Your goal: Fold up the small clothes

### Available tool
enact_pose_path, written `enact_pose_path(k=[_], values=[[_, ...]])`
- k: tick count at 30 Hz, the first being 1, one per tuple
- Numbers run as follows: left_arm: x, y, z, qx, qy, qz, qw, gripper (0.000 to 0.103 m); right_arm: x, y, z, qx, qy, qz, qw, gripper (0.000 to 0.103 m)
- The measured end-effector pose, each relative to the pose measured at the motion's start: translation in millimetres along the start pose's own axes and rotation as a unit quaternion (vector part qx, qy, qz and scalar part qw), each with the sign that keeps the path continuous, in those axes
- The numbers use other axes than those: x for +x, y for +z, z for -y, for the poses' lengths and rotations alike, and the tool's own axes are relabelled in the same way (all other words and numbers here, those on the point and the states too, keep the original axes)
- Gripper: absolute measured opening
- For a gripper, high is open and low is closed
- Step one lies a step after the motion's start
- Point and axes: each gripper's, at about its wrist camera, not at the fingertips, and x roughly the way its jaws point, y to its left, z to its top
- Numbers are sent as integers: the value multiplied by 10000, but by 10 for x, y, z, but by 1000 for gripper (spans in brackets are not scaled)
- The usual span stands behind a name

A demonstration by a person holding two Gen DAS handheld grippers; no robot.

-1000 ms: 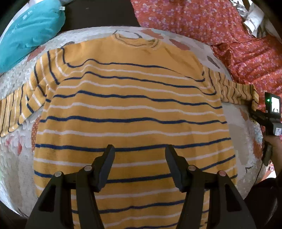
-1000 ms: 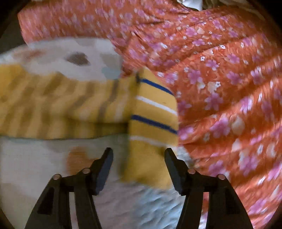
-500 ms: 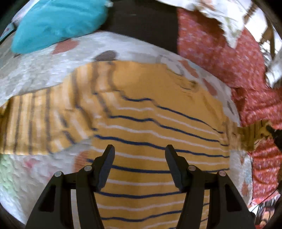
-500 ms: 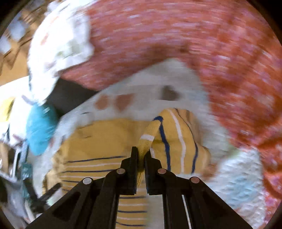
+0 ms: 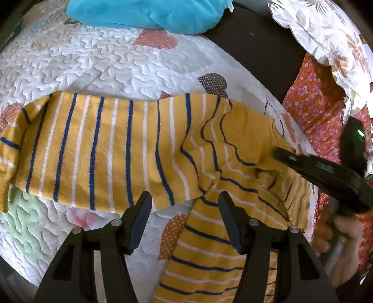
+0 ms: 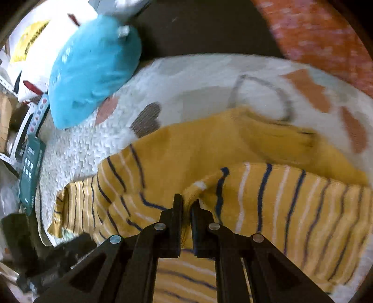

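A small yellow sweater with blue and white stripes point(image 5: 205, 254) lies on a white quilted bed cover point(image 5: 93, 60). Its left sleeve point(image 5: 93, 153) stretches flat to the left. My left gripper point(image 5: 184, 207) is open and empty just above the sleeve's armpit. My right gripper point(image 6: 186, 205) is shut on the cuff of the right sleeve point(image 6: 291, 198), which is folded over the sweater's body point(image 6: 191, 149). The right gripper also shows in the left wrist view point(image 5: 277, 153), over the sweater's chest.
A turquoise cushion point(image 5: 149, 11) lies at the far edge of the cover; it also shows in the right wrist view point(image 6: 93, 70). Orange flowered fabric point(image 5: 319, 111) lies to the right. A green box point(image 6: 30, 172) and clutter sit beside the bed.
My right gripper closed on the right sleeve's cuff and carried it across over the sweater's body. My left gripper swung left, from over the hem to the left sleeve's armpit.
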Motion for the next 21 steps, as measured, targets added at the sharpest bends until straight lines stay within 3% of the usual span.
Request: enact_pose_path(k=[3, 7, 9, 10, 11, 13, 16, 21], values=[[25, 14, -22, -85, -19, -49, 9999, 58, 281, 91, -152, 11, 68, -49, 10000, 7], [101, 9, -2, -122, -34, -135, 9998, 58, 432, 165, -176, 70, 144, -60, 9999, 18], [125, -3, 15, -86, -6, -151, 9998, 58, 341, 171, -154, 173, 336, 108, 9992, 36], [137, -4, 26, -70, -5, -146, 9999, 58, 226, 158, -140, 208, 458, 297, 9983, 52], [149, -6, 32, -39, -6, -151, 9999, 58, 75, 129, -104, 231, 495, 530, 9971, 61], [181, -2, 50, -43, 14, -154, 9999, 58, -147, 63, -13, 240, 335, 806, 9959, 61], [184, 17, 28, -190, 66, -82, 9998, 58, -301, -80, -18, -157, -70, 696, 9974, 62], [96, 53, -137, -506, 210, 86, 9985, 58, -105, -352, -512, -1214, -301, 528, 9907, 61]])
